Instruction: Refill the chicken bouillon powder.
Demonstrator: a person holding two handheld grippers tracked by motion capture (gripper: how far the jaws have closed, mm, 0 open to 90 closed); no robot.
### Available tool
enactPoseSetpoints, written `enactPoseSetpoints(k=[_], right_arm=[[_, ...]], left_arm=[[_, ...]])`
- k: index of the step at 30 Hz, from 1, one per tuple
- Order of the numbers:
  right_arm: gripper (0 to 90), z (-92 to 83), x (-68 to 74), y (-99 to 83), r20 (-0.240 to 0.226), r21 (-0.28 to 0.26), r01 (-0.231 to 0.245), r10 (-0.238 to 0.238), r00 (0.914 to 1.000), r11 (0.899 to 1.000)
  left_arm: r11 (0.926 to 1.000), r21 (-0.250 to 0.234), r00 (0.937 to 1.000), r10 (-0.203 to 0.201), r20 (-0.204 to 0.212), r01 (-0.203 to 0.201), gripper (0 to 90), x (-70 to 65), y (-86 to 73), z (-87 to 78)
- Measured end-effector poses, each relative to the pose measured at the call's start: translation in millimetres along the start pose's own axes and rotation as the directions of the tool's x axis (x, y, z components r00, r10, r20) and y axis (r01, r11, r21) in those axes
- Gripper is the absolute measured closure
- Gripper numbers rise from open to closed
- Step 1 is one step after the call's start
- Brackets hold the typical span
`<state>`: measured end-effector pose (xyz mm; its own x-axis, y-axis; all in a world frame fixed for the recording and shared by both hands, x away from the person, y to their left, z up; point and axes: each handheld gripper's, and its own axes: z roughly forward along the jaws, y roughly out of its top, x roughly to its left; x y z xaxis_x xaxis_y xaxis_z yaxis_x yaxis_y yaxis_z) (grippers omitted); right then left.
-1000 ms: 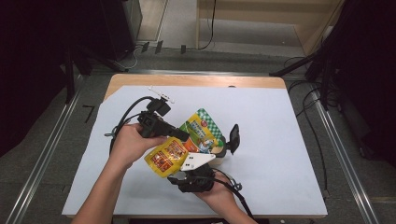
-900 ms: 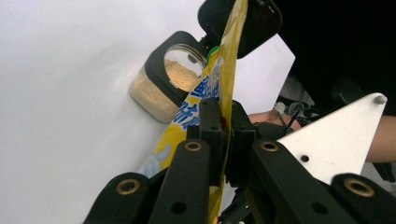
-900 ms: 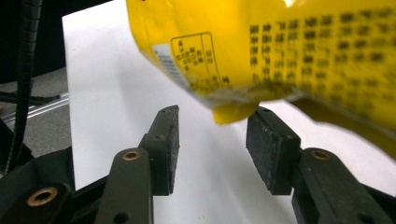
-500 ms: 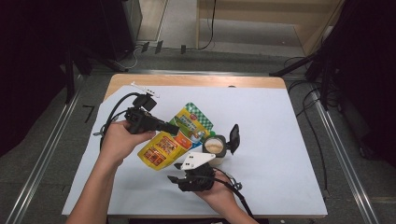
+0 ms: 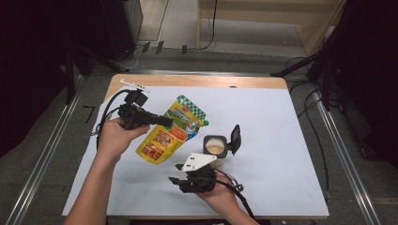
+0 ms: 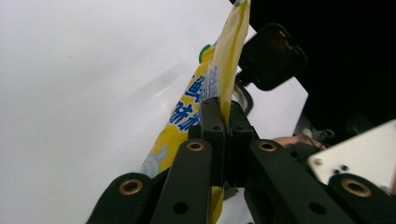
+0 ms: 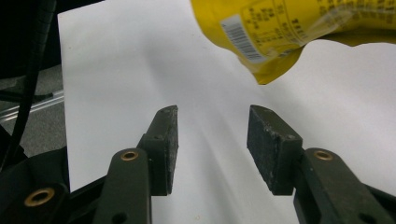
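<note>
Each hand carries a black two-jaw gripper. The left gripper (image 5: pixel 159 121) has a boxy black body with a black cable looping from its rear and a small white bracket on top. The right gripper (image 5: pixel 176 173) bears a grey three-cornered plate with small holes; a black cable trails from it. In the right gripper view, the jaws are black bars with brass-coloured pivot bushings, ending in flat, rough, scuffed pads (image 7: pixel 166 140). Both forearms appear bare, with no sleeve visible; no gloves are worn.
</note>
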<state>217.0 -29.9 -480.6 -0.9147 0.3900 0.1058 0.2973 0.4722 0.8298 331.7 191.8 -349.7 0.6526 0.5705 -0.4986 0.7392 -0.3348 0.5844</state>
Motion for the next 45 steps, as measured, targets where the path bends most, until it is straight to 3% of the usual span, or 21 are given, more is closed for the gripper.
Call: enactPoseSetpoints(k=[5, 11, 16, 22, 31, 45], right_arm=[[54.8, -3.0, -0.3, -0.9, 0.007, 0.001, -0.005, 0.005, 1.0000, 1.000], [54.8, -8.5, -3.5, -3.9, 0.025, 0.003, -0.029, 0.029, 0.9993, 1.000], [54.7, -14.0, -7.1, -7.9, 0.028, 0.001, -0.073, 0.073, 0.9969, 0.997], [54.7, -20.3, -11.6, -10.6, 0.047, 0.002, -0.091, 0.091, 0.9948, 0.996], [54.1, -25.7, -17.1, -7.9, 0.047, 0.006, -0.122, 0.122, 0.9914, 0.992], [53.8, -39.3, -22.7, 11.2, 0.028, 0.012, -0.129, 0.129, 0.9913, 0.992]], left_arm=[[0.9997, -0.023, 0.9998, -0.006, -0.016, 0.006, 90.0, 12.2, 4.6, 4.7], [0.9987, -0.047, 0.9990, 0.015, -0.043, -0.017, 90.0, 23.2, 13.6, 15.8], [0.9972, -0.069, 0.9989, 0.028, -0.038, -0.030, 90.0, 30.5, 19.4, 27.9], [0.9978, -0.054, 0.9981, 0.036, -0.050, -0.038, 90.0, 39.2, 19.4, 37.5], [0.9970, -0.075, 0.9996, 0.018, -0.024, -0.020, 89.7, 41.6, 10.5, 30.2], [0.9943, -0.104, 0.9986, 0.015, -0.050, -0.020, 89.3, 40.6, -19.1, 6.1]])
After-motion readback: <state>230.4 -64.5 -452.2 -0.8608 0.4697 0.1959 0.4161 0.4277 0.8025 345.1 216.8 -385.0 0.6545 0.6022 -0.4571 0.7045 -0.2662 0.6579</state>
